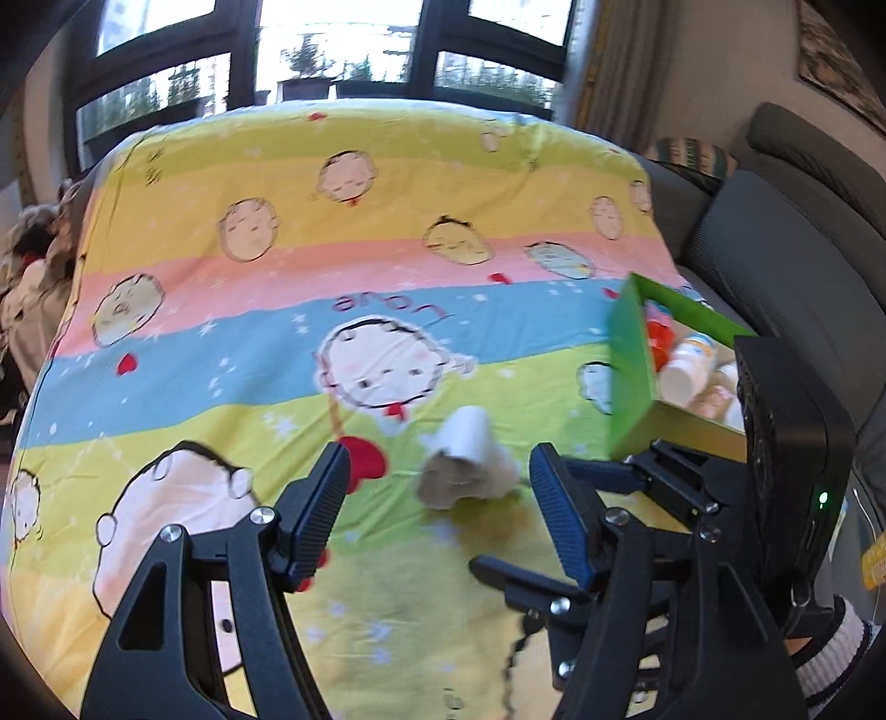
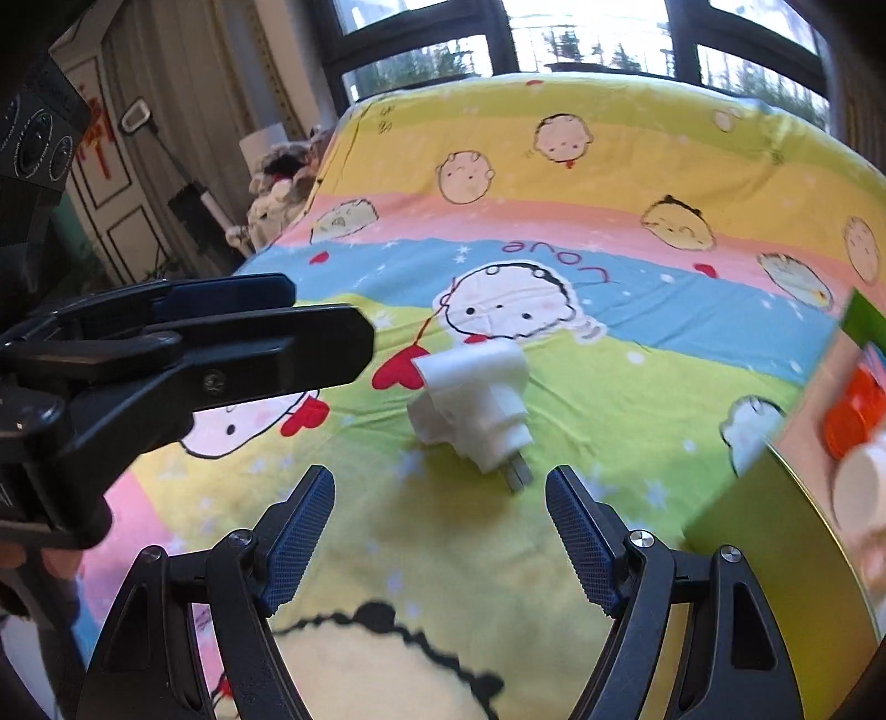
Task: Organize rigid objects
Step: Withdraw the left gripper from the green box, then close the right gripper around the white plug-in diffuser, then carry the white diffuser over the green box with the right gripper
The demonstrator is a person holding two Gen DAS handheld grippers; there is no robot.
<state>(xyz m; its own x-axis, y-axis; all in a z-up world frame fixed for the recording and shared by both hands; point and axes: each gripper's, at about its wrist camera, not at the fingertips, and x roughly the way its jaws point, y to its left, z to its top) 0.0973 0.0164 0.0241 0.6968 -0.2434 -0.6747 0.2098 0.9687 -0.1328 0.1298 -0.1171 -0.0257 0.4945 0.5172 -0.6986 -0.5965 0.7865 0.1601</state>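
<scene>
A white plug adapter (image 1: 468, 462) lies on the colourful cartoon bedsheet (image 1: 360, 277); in the right wrist view (image 2: 476, 407) its metal prongs point toward the camera. My left gripper (image 1: 437, 482) is open and empty, with the adapter just ahead between its fingertips. My right gripper (image 2: 440, 501) is open and empty, just short of the adapter. The left gripper also shows from the side in the right wrist view (image 2: 310, 327). A green box (image 1: 637, 365) at the right holds a white bottle (image 1: 686, 368) and an orange-red item (image 1: 659, 332).
The green box (image 2: 775, 526) sits close to my right gripper's right finger. A dark sofa (image 1: 786, 232) stands beyond the bed's right edge. Windows (image 1: 332, 44) are behind the bed. Plush toys (image 2: 282, 177) and furniture stand at the bed's left side.
</scene>
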